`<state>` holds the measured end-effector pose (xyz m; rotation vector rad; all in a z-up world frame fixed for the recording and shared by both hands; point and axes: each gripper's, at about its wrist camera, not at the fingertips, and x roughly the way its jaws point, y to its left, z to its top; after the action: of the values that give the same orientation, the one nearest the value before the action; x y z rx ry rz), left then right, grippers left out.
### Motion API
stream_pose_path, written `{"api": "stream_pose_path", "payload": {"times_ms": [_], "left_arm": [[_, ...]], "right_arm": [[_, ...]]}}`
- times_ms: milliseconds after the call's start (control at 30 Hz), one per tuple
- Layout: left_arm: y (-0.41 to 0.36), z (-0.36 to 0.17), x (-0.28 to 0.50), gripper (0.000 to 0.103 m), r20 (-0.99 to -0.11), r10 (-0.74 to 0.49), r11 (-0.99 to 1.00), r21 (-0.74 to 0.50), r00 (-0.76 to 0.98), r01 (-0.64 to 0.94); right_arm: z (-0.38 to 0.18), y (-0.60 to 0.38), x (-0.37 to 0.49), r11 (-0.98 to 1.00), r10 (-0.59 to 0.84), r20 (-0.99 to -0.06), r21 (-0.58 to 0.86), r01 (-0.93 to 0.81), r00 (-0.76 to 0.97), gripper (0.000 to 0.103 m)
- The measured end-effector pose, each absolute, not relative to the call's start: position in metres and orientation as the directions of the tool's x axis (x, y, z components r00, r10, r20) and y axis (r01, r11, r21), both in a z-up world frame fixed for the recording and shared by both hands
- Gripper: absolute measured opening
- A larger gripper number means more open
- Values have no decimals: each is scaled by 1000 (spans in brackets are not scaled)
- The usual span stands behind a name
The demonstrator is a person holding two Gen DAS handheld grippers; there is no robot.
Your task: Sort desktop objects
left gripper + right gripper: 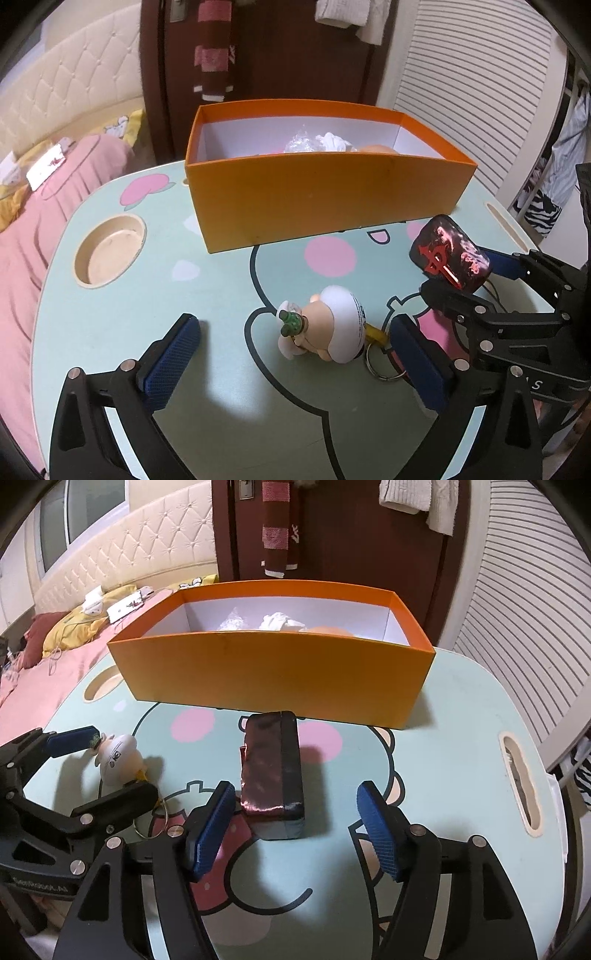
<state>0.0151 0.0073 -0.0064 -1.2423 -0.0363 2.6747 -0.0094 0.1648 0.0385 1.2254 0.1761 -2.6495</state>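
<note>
You had both grippers low over the mint-green cartoon-printed bench (110, 332), each lined up on its own target, which looks like preparation for two pickups at once. Your left gripper (295, 354) had its blue-padded fingers (173, 354) released and spread wide, with the small white-and-tan figurine keychain (328, 328) lying on its side between them, nearer the right pad and untouched; the wide spread probably gave you room for its round body and the metal key ring (382, 363) trailing beside the pad. Your right gripper (295, 827) also stood released, its fingers (212, 827) either side of the near end of the dark maroon rectangular block with a black side (275, 771), the left pad just beside it and the right pad apart from it, nothing gripped. The block lay lengthwise toward the open orange cardboard box (273, 672) at the far edge of the bench, so your fingers met its narrow width, the easier span to clamp. The box already held a crinkled clear wrapper, something white and a tan rounded item, so I judged it the sorting bin, with these two pieces remaining in front of it.
</note>
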Motion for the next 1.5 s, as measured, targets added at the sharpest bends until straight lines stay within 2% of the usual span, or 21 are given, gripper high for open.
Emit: {"api": "stream_pose_path", "payload": {"times_ms": [133, 500, 633, 867, 900, 933, 967, 1033, 1367, 1500], "left_arm": [[9, -6, 15, 102, -757, 176, -982, -95, -629, -162], [13, -6, 16, 102, -764, 153, -985, -64, -626, -162], [14, -6, 15, 102, -766, 145, -986, -58, -626, -158], [18, -7, 16, 102, -774, 120, -987, -27, -622, -157], [18, -7, 16, 103, -774, 121, -987, -28, -622, -157], [18, -7, 15, 103, -774, 121, -987, -28, -621, -157], [17, -7, 15, 103, -774, 121, -987, -28, -621, -157], [17, -7, 15, 103, -774, 121, -987, -28, -621, -157], [21, -3, 14, 102, -765, 182, -977, -67, -618, -204], [30, -4, 8, 102, -778, 154, -977, -27, -609, -213]], "right_arm": [[37, 166, -13, -972, -137, -765, -18, 233, -629, 78], [36, 167, -19, -972, -135, -771, -21, 236, -623, 84], [35, 166, -24, -967, -142, -777, -23, 252, -613, 89], [35, 165, -31, -959, -160, -783, -22, 284, -601, 89], [35, 165, -30, -958, -162, -781, -23, 287, -603, 86], [37, 165, -27, -956, -168, -774, -24, 293, -610, 70], [38, 165, -25, -953, -175, -767, -24, 301, -618, 49], [40, 165, -21, -951, -183, -764, -23, 309, -618, 30], [43, 191, -21, -959, -258, -752, 123, 256, -606, 30], [45, 193, -20, -958, -274, -745, 152, 245, -608, 30]]}}
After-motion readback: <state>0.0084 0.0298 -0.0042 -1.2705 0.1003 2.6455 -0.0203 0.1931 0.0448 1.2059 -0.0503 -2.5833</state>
